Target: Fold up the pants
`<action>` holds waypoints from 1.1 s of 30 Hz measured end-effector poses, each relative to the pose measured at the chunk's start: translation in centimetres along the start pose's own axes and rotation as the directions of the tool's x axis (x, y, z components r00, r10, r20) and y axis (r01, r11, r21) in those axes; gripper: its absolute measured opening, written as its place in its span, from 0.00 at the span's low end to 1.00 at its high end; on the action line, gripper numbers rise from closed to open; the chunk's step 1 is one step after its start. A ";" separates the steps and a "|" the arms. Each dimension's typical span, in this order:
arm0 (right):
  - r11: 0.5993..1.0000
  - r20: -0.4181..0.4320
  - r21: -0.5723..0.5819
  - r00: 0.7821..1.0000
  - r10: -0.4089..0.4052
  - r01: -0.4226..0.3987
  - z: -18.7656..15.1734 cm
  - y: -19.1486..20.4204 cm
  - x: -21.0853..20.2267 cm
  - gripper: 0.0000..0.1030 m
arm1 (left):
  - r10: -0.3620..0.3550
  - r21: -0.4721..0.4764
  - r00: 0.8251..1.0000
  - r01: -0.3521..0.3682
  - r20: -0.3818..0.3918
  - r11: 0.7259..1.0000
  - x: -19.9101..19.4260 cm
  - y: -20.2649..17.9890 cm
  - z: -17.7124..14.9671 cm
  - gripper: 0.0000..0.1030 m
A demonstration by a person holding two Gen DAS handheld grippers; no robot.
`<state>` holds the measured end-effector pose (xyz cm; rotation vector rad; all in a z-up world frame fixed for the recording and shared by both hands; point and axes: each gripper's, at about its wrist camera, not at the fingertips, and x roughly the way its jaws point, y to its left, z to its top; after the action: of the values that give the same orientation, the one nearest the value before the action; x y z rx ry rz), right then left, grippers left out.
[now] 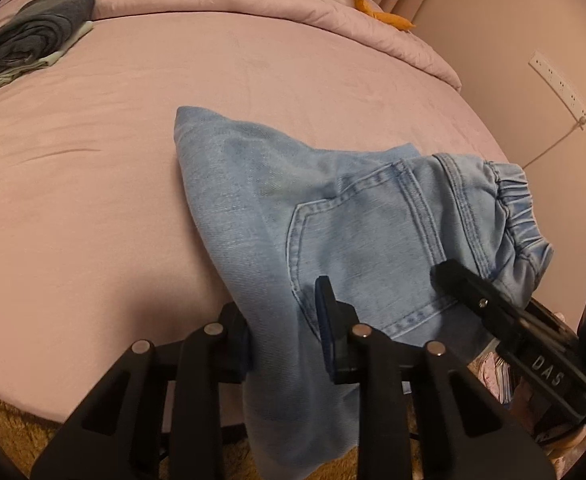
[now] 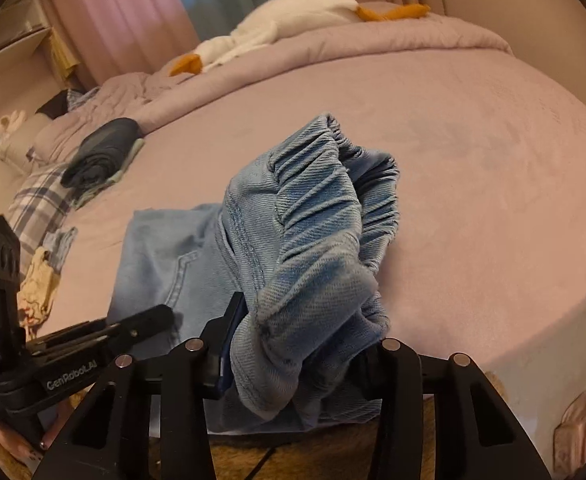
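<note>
Denim pants [image 1: 353,216] – both grippers [image 1: 287,344] clamped.

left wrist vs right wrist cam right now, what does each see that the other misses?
Only the left wrist view: a white power strip on the wall, and the jeans' back pocket in full.

Only the right wrist view: the curtains, a plaid cloth, and the elastic waistband bunched up large, pinched in the right gripper.

Both: the pink bed, the dark folded garment, the white plush goose, and the left gripper with denim between its fingers.
</note>
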<state>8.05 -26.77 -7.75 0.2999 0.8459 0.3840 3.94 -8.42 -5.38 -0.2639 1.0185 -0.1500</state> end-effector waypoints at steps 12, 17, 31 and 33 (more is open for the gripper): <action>0.996 0.020 -0.076 0.999 0.047 -0.045 0.9 4.3 -0.7 0.46 | 0.034 -0.019 0.994 -0.032 0.102 0.999 -4.5 2.4 1.2 0.25; 0.994 0.049 -0.108 0.998 0.040 -0.034 2.1 5.7 -1.2 0.46 | 0.034 -0.011 0.988 -0.033 0.152 0.999 -5.3 2.7 2.6 0.25; 0.996 0.075 -0.092 0.997 0.021 -0.014 6.3 7.7 2.5 0.46 | 0.019 -0.059 0.981 -0.008 0.192 0.998 -3.2 6.0 7.9 0.25; 0.996 0.057 -0.089 0.998 0.022 -0.017 6.5 7.8 3.6 0.46 | 0.018 -0.075 0.984 -0.005 0.180 0.997 -2.3 6.9 8.5 0.25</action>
<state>13.66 -18.91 -2.93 0.2360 0.7677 0.4283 9.98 -0.03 -1.23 -0.3335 0.8464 -0.0758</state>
